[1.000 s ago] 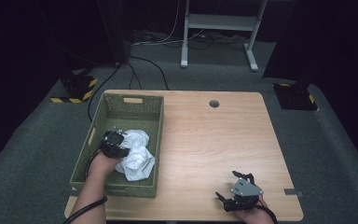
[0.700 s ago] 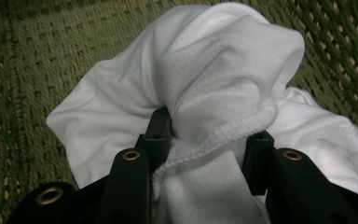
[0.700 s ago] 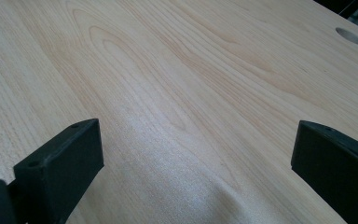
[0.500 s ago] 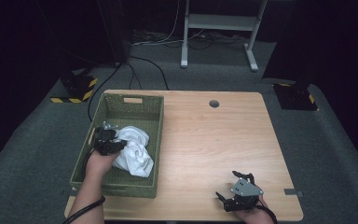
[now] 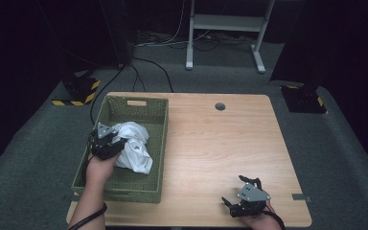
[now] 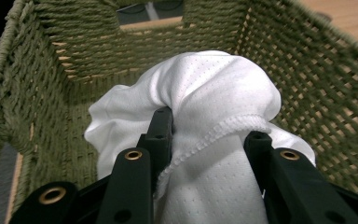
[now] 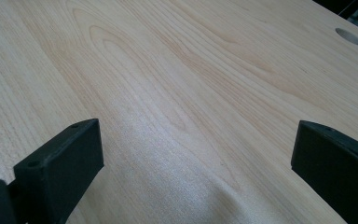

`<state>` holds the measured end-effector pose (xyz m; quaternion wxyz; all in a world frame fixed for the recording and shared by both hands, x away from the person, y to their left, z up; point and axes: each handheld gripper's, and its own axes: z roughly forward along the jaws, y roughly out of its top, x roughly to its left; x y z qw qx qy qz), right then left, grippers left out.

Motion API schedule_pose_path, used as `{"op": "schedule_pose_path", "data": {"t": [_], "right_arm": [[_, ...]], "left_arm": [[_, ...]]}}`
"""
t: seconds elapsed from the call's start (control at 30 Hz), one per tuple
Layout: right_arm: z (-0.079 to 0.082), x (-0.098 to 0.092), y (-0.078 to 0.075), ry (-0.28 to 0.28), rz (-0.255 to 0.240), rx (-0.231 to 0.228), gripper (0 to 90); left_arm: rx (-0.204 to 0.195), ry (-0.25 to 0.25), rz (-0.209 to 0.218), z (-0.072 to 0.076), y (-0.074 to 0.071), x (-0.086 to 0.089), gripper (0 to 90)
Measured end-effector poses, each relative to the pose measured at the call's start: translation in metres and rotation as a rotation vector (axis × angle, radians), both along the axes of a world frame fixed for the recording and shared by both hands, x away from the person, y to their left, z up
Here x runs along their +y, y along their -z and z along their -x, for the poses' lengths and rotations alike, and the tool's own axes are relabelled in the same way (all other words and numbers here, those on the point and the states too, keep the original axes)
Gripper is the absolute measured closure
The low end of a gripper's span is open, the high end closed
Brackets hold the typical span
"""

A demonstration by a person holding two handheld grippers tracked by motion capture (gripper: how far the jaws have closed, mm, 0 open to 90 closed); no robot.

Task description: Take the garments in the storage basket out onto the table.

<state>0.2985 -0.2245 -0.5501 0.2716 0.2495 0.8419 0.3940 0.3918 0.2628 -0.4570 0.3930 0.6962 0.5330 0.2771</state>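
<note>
The step in hand was judged to be the withdrawal of the crumpled white perforated fabric garment (image 5: 133,146) from the green woven rectangular basket (image 5: 157,143), which stood at about 9 o'clock on the light wooden table (image 5: 220,143). The left gripper (image 5: 106,142) was clamped on a bunched fold of that garment; in the left gripper view the stitched hem (image 6: 223,128) was seen pinched between the two black jaws, with the cloth bulging above them and the rest lying inside the basket, near its left wall. The jaws had just been closing, with fabric between them. The left forearm entered from 6 o'clock over the basket's near rim, hand set low in the basket. The right gripper (image 5: 246,201) rested near the table's 5 o'clock edge, jaws spread wide over bare wood, nothing between them. The next move, in my judgement, called for a steady lift clear of the basket wall, with care that trailing cloth did not snag the weave.
</note>
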Motion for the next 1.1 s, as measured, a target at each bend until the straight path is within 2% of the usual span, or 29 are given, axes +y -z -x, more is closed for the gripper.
{"op": "schedule_pose_path", "data": {"t": [0.1, 0.2, 0.27, 0.37, 0.63, 0.8, 0.87, 1.1], "right_arm": [[0.0, 0.0, 0.0, -0.001, 0.0, -0.001, 1.7], [0.0, 0.0, 0.0, -0.001, 0.0, -0.001, 1.7], [0.0, 0.0, 0.0, -0.002, -0.001, -0.001, 1.7], [0.0, 0.0, 0.0, -0.001, 0.001, 0.0, 1.7], [0.0, 0.0, 0.0, -0.001, 0.002, 0.0, 1.7], [0.0, 0.0, 0.0, -0.001, 0.001, 0.0, 1.7], [0.0, 0.0, 0.0, -0.001, 0.001, 0.0, 1.7], [0.0, 0.0, 0.0, -0.001, 0.0, 0.001, 1.7]], "left_arm": [[-0.03, 0.001, 0.029, 0.002, -0.002, 0.001, 64.0], [-0.078, -0.012, 0.043, 0.006, -0.006, 0.002, 64.0], [-0.119, -0.019, 0.067, 0.009, -0.009, 0.004, 64.3], [-0.153, -0.025, 0.086, 0.012, -0.01, 0.006, 64.3], [-0.245, -0.048, 0.114, 0.02, -0.015, 0.009, 66.2], [-0.269, -0.045, 0.094, 0.023, -0.017, 0.008, 72.8], [-0.265, -0.043, 0.091, 0.023, -0.017, 0.007, 74.0], [-0.278, -0.05, 0.111, 0.025, -0.019, 0.009, 75.6]]}}
